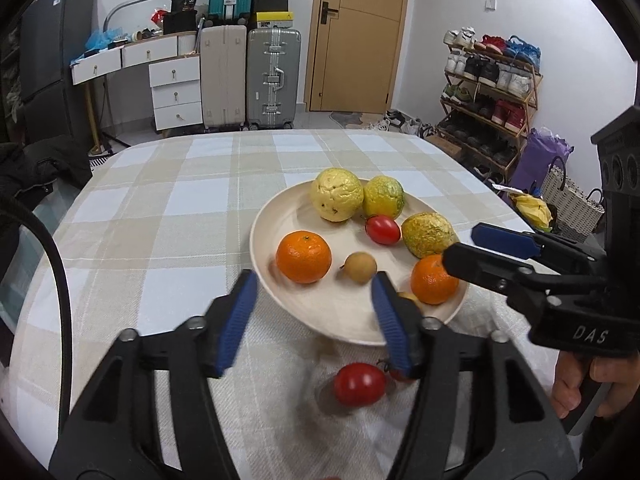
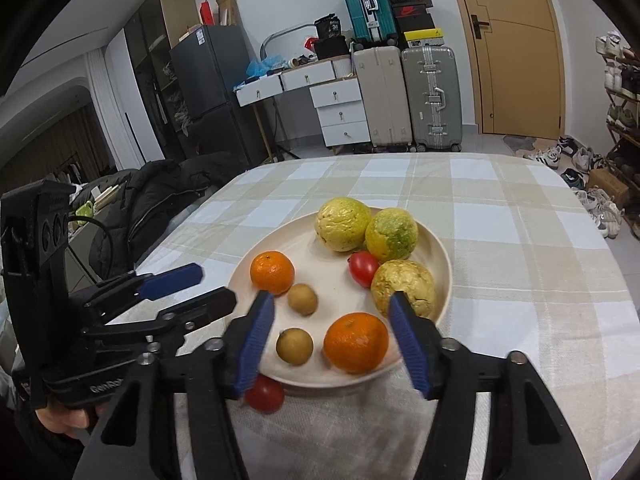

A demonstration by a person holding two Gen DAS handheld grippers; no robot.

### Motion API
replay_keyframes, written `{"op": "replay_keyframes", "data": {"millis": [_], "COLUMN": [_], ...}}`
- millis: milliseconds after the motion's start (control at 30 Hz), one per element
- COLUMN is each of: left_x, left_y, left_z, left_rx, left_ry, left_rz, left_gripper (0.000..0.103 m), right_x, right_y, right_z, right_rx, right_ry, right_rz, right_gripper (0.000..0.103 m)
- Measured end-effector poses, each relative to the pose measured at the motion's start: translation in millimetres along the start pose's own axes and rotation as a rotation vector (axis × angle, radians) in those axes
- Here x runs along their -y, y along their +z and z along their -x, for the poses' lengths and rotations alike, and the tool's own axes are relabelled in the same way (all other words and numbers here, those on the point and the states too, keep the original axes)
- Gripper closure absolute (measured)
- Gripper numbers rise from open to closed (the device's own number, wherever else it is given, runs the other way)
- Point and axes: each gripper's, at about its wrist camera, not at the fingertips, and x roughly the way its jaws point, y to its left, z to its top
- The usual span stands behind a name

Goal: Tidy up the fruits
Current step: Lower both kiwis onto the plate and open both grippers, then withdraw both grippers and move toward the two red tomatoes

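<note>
Fingers [image 2: 262,334] flank orange [image 2: 355,342] (untouched).

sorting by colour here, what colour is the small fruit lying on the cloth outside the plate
Red: the cherry tomato on the tablecloth, just off the plate. Clearest in the left wrist view.

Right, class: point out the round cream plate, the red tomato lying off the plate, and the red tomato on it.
Round cream plate [image 1: 340,320]: left wrist view, bare base.
Red tomato off plate [image 1: 359,384]: left wrist view, middle.
Red tomato on plate [image 2: 363,268]: right wrist view, middle.

White walls [image 1: 460,8] — wooden door [image 1: 360,40], suitcases [image 1: 272,76].
</note>
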Motion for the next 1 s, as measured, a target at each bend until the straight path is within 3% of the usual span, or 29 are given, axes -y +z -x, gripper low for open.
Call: {"op": "replay_keyframes", "data": {"millis": [33, 100, 300, 600, 1000], "left_x": [-0.9, -1.4, -0.9, -0.6, -13.3], "left_y": [-1.7, -4.9, -15.2, -32.8, -35.5], "left_z": [5.6, 16.3, 44.9, 70.3, 62.9], "left_rx": [0.008, 0.019, 0.047, 0.051, 0.026], "left_ry": [0.003, 0.013, 0.022, 0.039, 0.058], "left_rz": [-0.003, -0.016, -0.035, -0.048, -0.022], "left_gripper": [0.031, 0.017, 0.001, 0.001, 0.001], "right_x": [1.0, 2.6, -1.6, -11.7, -22.2], "right_y": [-1.3, -4.2, -11.0, -22.8, -31.4], "right_z": [4.1, 11.8, 28.8, 36.8, 20.9], "right_rx": [0.007, 0.015, 0.015, -0.012, -0.090], "right_ry": [0.000, 0.001, 0.003, -0.011, -0.035], "right_rz": [-0.003, -0.009, -0.005, 0.023, 0.071], "right_gripper": [0.019, 0.015, 0.001, 0.000, 0.000]}}
